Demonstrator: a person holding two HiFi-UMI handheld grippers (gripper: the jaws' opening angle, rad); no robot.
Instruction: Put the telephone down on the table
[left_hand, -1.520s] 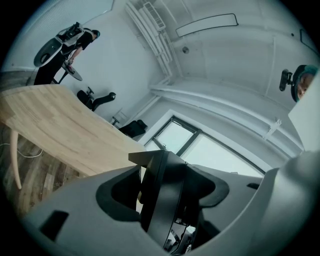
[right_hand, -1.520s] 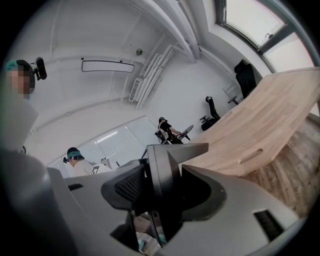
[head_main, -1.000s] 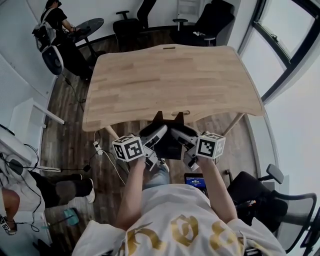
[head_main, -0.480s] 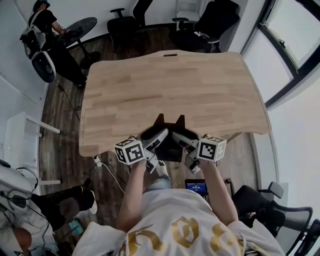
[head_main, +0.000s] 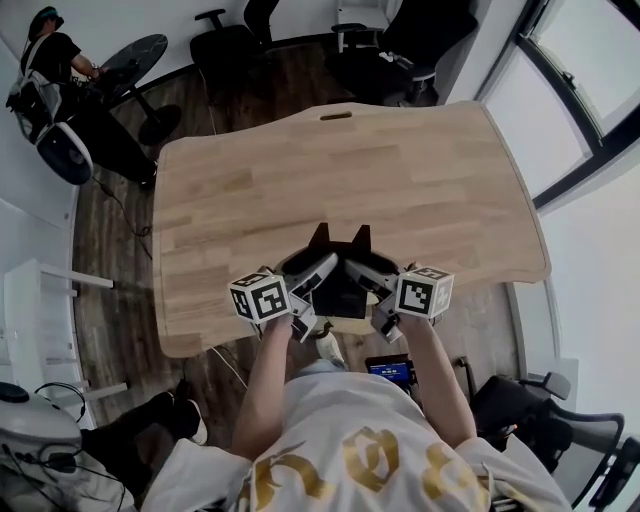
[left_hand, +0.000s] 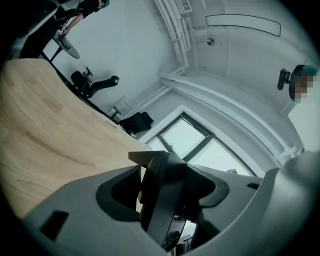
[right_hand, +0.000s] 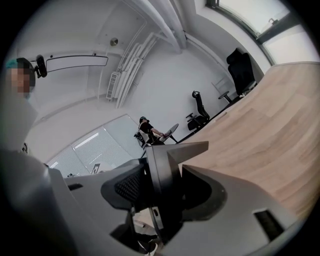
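Left claw (head_main: 310, 275) and right claw (head_main: 368, 277) each pinch one side edge of the black, angular, hard-plastic telephone (head_main: 340, 292). It hangs above the near edge of the pale wooden worktop (head_main: 350, 170). Likely rigid, smooth and slippery, so grip its flat sides.

Telephone (head_main: 340, 292) was black. Table (head_main: 350, 170) was pale wood with a butt-jointed strip pattern. Left gripper (head_main: 318, 268) and right gripper (head_main: 358, 268) were light grey with black pads, and their cubes were white with black square markers. Floor (head_main: 115, 250) was dark brown planks. Shirt (head_main: 340, 420), near, was white with gold print. Far chair (head_main: 225, 45) was black.
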